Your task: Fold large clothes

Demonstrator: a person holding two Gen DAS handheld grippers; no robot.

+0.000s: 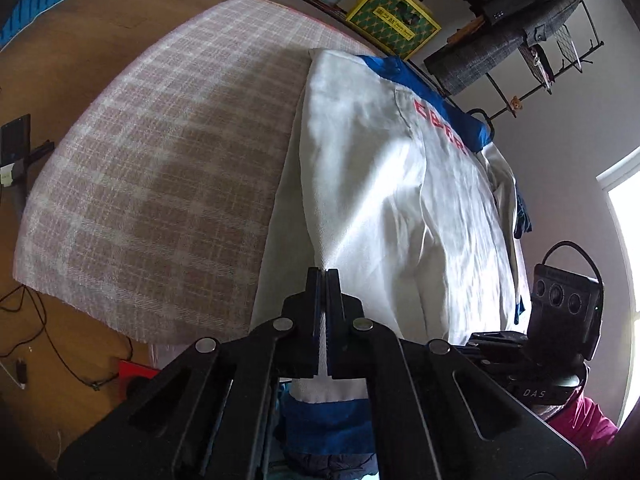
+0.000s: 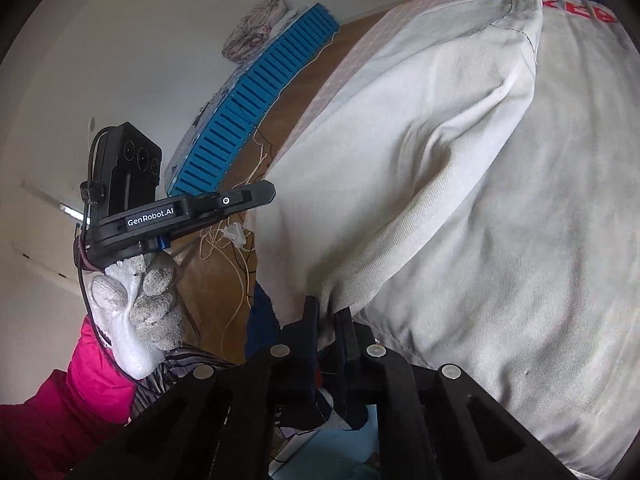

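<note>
I have both grippers pinched onto the near hem of the white jacket [image 1: 400, 200], the garment with blue trim and red lettering, which lies spread across the plaid-covered counter [image 1: 140, 160] and runs away from me toward its blue collar end. The left gripper [image 1: 324, 276] is closed flat on a thin fold of the white fabric, which shows as a pale strip clamped between its pads, and I read that as a corner grip chosen so the cloth will lift as a clean edge rather than a bunch. The right gripper [image 2: 330, 312] is likewise closed on a gathered bit of the same hem, with wrinkles radiating out from the pinch, so that side is a touch more bunched. In the right wrist view the gloved left hand [image 2: 136, 320] carries its gripper off to the side, well apart from mine, which keeps the hem stretched between two points. I judge the reason for holding both near corners is to carry this edge over toward the far end for a fold; slack in the middle could sag and crease.
</note>
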